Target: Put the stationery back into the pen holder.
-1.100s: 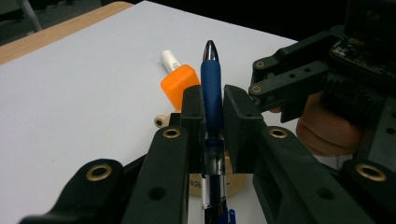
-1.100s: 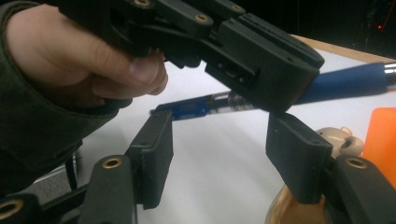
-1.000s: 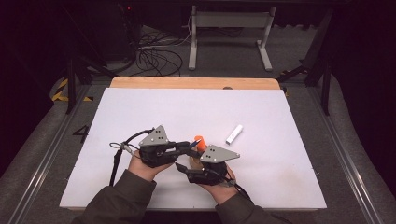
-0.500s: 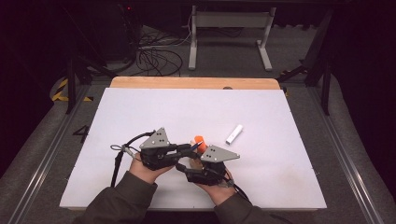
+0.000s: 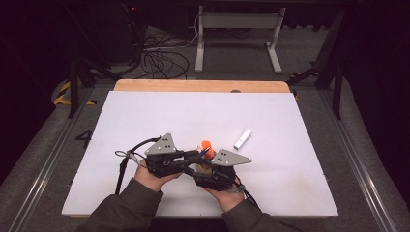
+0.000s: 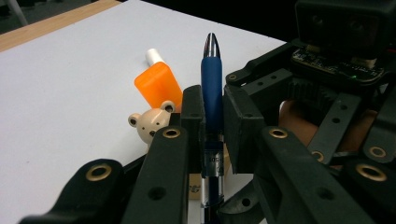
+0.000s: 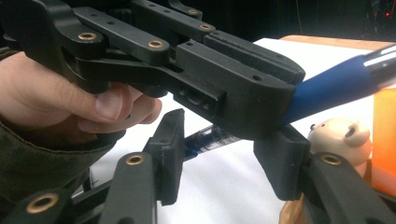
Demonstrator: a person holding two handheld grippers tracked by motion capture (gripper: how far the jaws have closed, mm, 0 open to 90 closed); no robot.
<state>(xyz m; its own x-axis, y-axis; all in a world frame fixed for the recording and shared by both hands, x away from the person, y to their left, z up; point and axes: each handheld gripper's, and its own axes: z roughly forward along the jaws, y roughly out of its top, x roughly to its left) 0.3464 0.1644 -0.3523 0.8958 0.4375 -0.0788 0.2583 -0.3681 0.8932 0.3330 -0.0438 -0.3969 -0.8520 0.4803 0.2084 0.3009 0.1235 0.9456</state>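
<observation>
Left gripper (image 5: 192,157): closed on the blue pen (image 6: 211,88), grip section pinched between both pads, tip pointing away from the camera in the left gripper view.
Blue pen, location: held above the white table surface (image 5: 145,121), near its front edge, between the two hands.
Right gripper (image 7: 224,154): jaws spread apart, straddling the rear, clear part of the barrel (image 7: 210,136); no pad contact made out.
Bear-head piece (image 6: 148,123): seen just beside the pen, next to an orange block (image 6: 159,86); what carried either could not be told.
White cap-like piece (image 5: 242,138): lying apart to the right on the table.
Done, as judged: pen lifted and secured by the left gripper.
Left, as judged: right gripper yet to close on the barrel; likely pulling apart or capping to follow.
Hidden: pen's rear end behind the jaws; bear and orange block cut off below; pen barely resolved in the high view.
</observation>
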